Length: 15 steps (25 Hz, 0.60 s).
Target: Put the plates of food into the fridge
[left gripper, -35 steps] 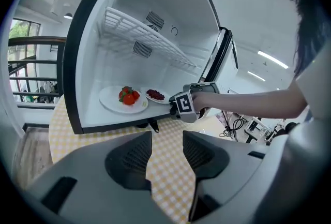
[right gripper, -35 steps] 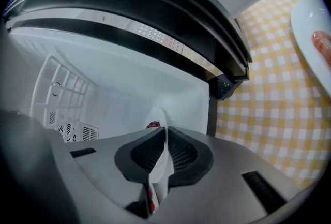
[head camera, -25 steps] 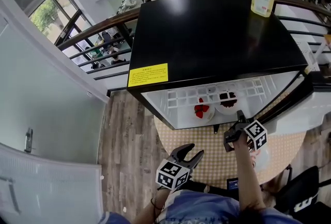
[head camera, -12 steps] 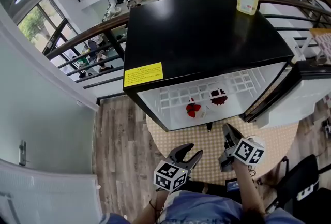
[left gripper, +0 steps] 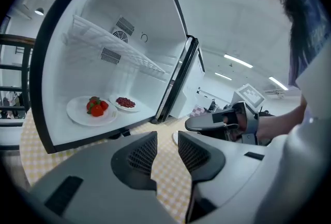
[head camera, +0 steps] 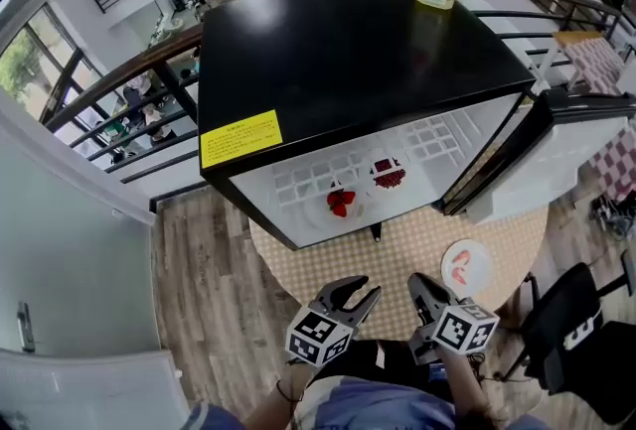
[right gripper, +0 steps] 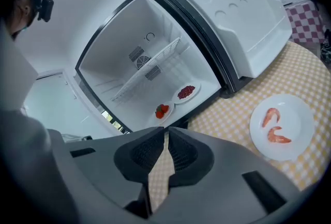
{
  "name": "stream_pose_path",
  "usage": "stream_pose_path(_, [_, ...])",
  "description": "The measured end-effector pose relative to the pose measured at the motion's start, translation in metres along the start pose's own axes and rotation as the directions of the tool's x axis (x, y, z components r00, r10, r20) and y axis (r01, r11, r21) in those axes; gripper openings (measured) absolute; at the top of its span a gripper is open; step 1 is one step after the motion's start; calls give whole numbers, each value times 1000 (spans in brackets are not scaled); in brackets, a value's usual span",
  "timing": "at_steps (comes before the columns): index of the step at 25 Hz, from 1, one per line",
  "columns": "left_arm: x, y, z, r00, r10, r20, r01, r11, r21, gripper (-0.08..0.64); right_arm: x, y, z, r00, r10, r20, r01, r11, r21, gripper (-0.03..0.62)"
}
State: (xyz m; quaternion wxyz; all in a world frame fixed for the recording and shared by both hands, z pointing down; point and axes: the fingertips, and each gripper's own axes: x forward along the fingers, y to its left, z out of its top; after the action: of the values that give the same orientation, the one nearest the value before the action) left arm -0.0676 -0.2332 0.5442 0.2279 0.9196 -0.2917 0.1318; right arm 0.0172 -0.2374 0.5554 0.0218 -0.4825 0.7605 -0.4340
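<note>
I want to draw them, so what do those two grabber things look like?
The left hand-held gripper and the right hand-held gripper are both dark grey plastic, each with two curved jaws like a claw. The inside pads are black with a fine mesh pattern. Each carries a white cube printed with black square markers.

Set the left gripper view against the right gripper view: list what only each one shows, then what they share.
Only the left gripper view: the right gripper from the side, empty, its jaws just closing and all but together, with the person's arm behind it.
Only the right gripper view: two shrimp on their white plate, and the moulded inner face of the fridge door.
Both: the open fridge, its wire shelf, the strawberry plate beside the plate of dark red berries inside, and the checked tablecloth.
</note>
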Motion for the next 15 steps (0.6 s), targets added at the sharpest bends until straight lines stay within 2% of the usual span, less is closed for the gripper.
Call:
stream_pose_path(6, [4, -21, 11, 999, -34, 36, 33, 999, 21, 135, -28, 10, -18, 999, -11, -37, 11, 1000, -10, 35])
stream_pose_path(11, [-1, -42, 18, 996, 12, 86, -14, 1000, 28, 135, -62, 8, -27, 998, 9, -69, -16, 996, -92, 35])
stream_pose_path(15, [-4, -71, 13, 992, 59, 108, -61, 998, 15, 135, -97, 1, -29, 996, 31, -81, -39, 994, -106, 35])
